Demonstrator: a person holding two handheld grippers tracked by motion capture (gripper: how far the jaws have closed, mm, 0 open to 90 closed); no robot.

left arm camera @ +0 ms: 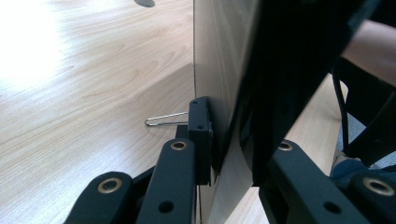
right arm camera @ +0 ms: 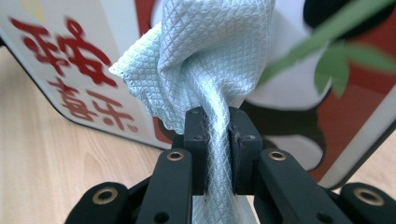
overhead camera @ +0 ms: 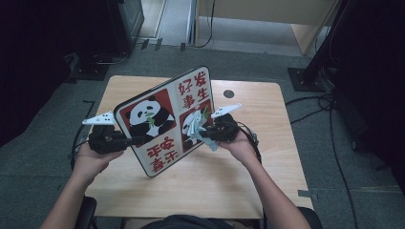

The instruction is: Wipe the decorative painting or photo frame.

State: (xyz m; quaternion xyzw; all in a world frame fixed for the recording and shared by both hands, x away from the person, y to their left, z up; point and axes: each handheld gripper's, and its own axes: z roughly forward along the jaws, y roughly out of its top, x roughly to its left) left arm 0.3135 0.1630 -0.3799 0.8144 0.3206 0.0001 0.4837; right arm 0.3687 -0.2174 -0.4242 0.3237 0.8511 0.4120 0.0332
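wood-grain tabletop (overhead camera: 205, 186) on grey carpet carries the work, its near part bare in front of the person, who sits at the bottom edge of the high view with both forearms reaching in. nearest on the left side, the left gripper (overhead camera: 125, 140) is clamped on the edge of the panda board (overhead camera: 165, 119); in the left gripper view its jaws pinch the thin panel (left arm camera: 224, 93) from both faces, which keeps the board propped up on its lower edge and tilted so that its printed face is offered to the other hand. a wire clip (left arm camera: 161, 121) lies on the wood just beside that gripper. on the right side, the right gripper (overhead camera: 203, 135) is closed tight on a bunched pale blue cleaning cloth (right arm camera: 205, 60), the fabric squeezed into a rope between the jaws and flaring above them. the loose end sits against the panda picture (right arm camera: 299, 88), seemingly so it can wipe the surface. beyond the board, a round cable hole (overhead camera: 229, 94) marks the far part of the tabletop, with dark stands (overhead camera: 310, 71) on the floor behind.
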